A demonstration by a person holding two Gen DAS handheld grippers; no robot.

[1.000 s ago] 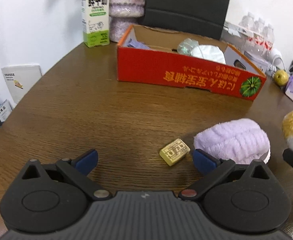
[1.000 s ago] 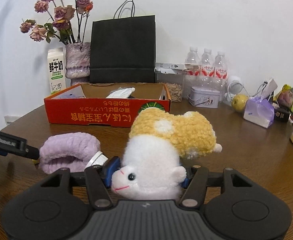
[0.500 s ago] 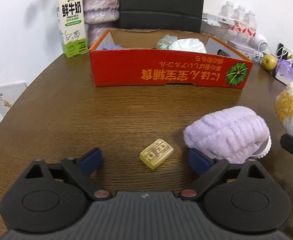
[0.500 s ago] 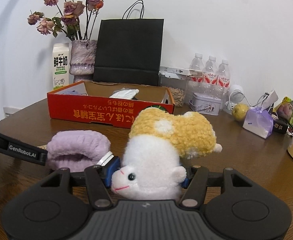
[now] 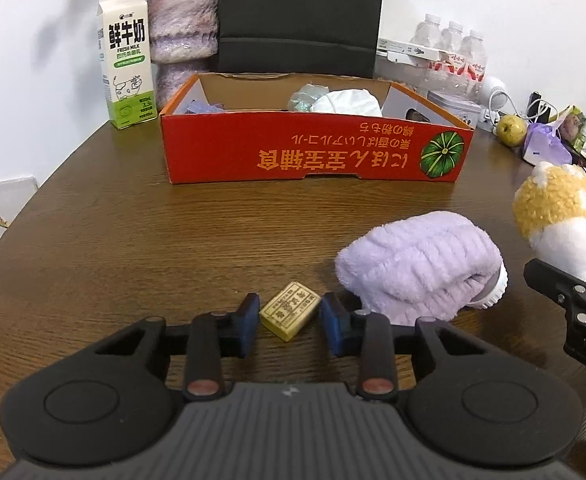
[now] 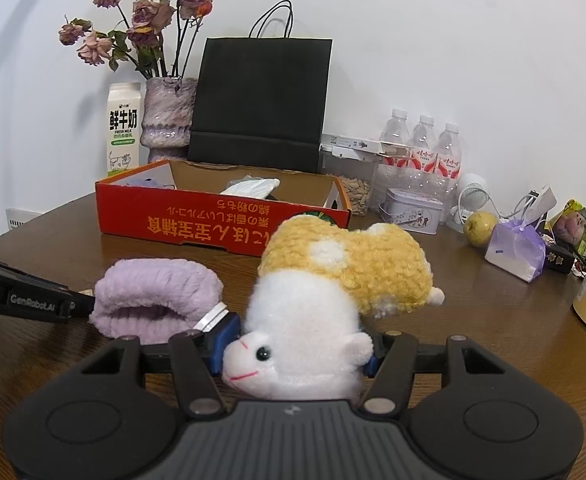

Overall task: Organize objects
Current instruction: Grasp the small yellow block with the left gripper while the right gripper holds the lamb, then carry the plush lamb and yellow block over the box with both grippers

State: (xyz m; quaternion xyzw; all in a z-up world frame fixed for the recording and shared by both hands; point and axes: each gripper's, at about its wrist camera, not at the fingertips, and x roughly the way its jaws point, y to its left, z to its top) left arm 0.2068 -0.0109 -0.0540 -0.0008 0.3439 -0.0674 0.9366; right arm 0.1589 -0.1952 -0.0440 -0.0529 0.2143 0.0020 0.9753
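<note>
Yellow little block (image 5: 290,311), shaped like a small bar with raised marks on top, sits on the brown wooden table (image 5: 133,240) right between the blue pads of the left gripper (image 5: 290,322). Its jaws have just been closing around the block, and a thin gap shows on each side, so I think the pads do not press on it yet, though the view is too close to be sure. The block lies a bit crooked, with its long side running slantwise across the gap, so the pads will meet its corners first and may turn it. Just to the right of that gripper is a soft purple fluffy cloth roll (image 5: 417,268), very near the right pad. Over on the right, the right gripper (image 6: 295,354) squeezes a white and yellow plush toy animal (image 6: 325,292) by its white head, and the yellow body sticks out in front. Farther back stands the open red cardboard box (image 5: 317,156) with yellow writing, and some white and purple things lie inside it. The box is straight ahead of the left gripper, so the block probably goes there next. A white and green milk carton (image 5: 127,60) stands behind the box at the left.
</note>
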